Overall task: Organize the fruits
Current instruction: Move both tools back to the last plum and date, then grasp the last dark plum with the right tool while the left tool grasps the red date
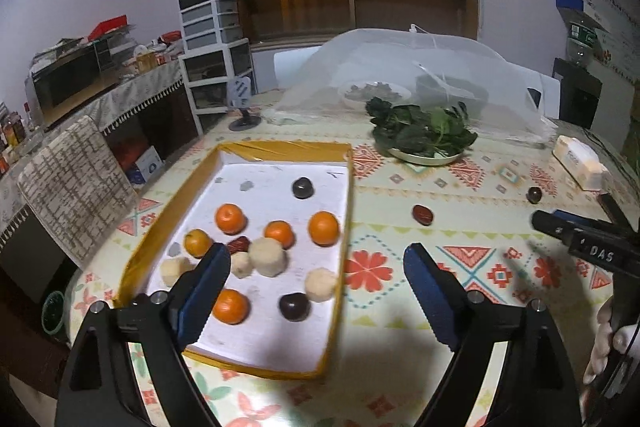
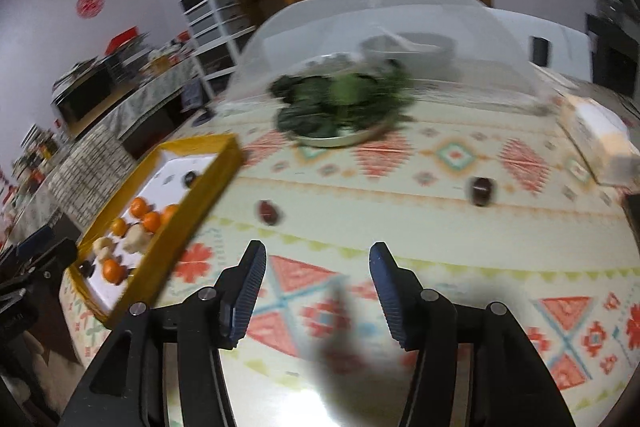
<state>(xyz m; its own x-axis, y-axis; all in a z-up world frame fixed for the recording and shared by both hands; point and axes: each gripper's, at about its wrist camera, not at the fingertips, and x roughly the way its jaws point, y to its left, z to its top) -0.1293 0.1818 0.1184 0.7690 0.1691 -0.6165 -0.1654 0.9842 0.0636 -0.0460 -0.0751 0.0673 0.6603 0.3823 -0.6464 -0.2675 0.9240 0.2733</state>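
Note:
A yellow-rimmed tray with a white floor holds several oranges, pale peeled fruits, dark round fruits and a red date. On the patterned tablecloth lie a red date and a dark round fruit, both outside the tray. My left gripper stands wide open over the tray's right rim, nothing between its fingers. My right gripper is open above bare cloth, short of both loose fruits; in the left wrist view the right gripper shows at the right edge.
A plate of dark leafy greens stands behind the loose fruits, in front of a mesh food cover. A tissue pack lies at the far right. A chair back stands left of the table.

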